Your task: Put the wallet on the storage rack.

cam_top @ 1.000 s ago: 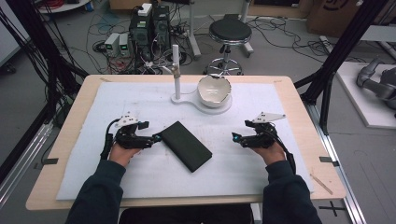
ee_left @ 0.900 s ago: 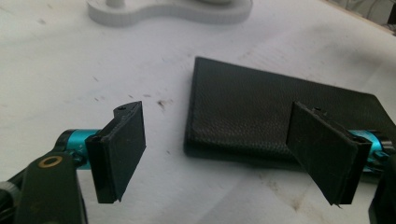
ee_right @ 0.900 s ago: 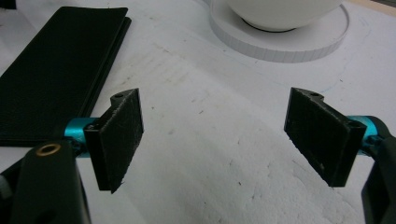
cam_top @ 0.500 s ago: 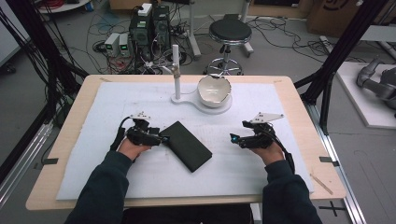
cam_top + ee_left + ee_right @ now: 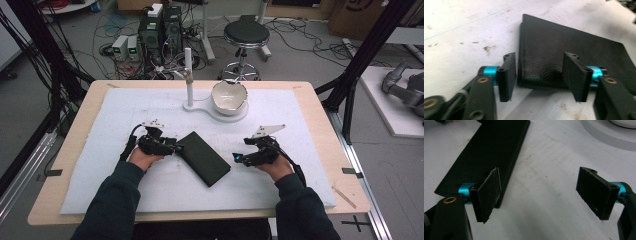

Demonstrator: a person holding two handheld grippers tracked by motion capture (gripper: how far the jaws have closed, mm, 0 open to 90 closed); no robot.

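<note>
A flat black leather-look case [image 5: 202,157] lies slantwise on the white mat, between my two hands. My left gripper [image 5: 175,147] is at its upper-left end. In the left gripper view the case's corner [image 5: 564,45] sits between the jaws of the left gripper [image 5: 541,75], which have just been closing. One pad stands just off the case's edge and the other hangs over its top, so neither presses on it. My right gripper [image 5: 236,159] is a little right of the case, wide open. In the right gripper view the case [image 5: 491,150] runs away behind the left pad of the right gripper [image 5: 541,192].
A white bowl [image 5: 229,96] rests on a white base with an upright post [image 5: 188,75] at the back middle of the mat [image 5: 300,125]. The wooden table edge [image 5: 345,150] frames the mat. A stool and cables stand beyond the table.
My left hand has moved right up to the case's corner and its jaws have narrowed around it. My right hand has slid left toward the case, still open.
</note>
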